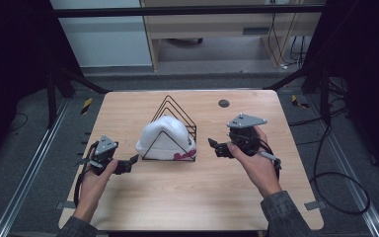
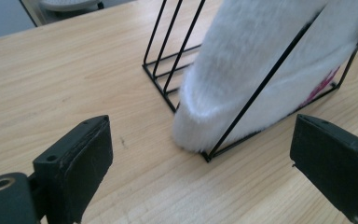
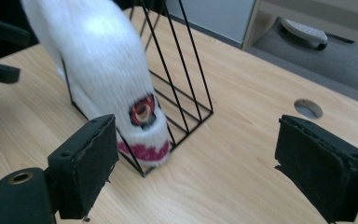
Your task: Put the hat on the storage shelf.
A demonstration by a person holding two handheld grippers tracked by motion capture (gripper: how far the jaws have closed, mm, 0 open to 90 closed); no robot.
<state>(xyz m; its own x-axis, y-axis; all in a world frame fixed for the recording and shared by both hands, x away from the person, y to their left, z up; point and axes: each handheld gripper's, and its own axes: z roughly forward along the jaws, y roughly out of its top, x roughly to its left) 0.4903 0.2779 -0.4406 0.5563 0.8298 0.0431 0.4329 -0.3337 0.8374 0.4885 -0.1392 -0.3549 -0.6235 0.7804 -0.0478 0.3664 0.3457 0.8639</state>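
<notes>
both grippers' fingers wide open, empty; white hat [image 1: 165, 136] wedged in wire rack [image 1: 173, 109] btwn them

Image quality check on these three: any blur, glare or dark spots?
High view: dim and soft, table evenly lit, surroundings near black, no glare. Left gripper view: white hat slightly blown out, fur detail soft; wire rack crisp. Right gripper view: hat smeared by motion blur, own jaws sharp.
</notes>
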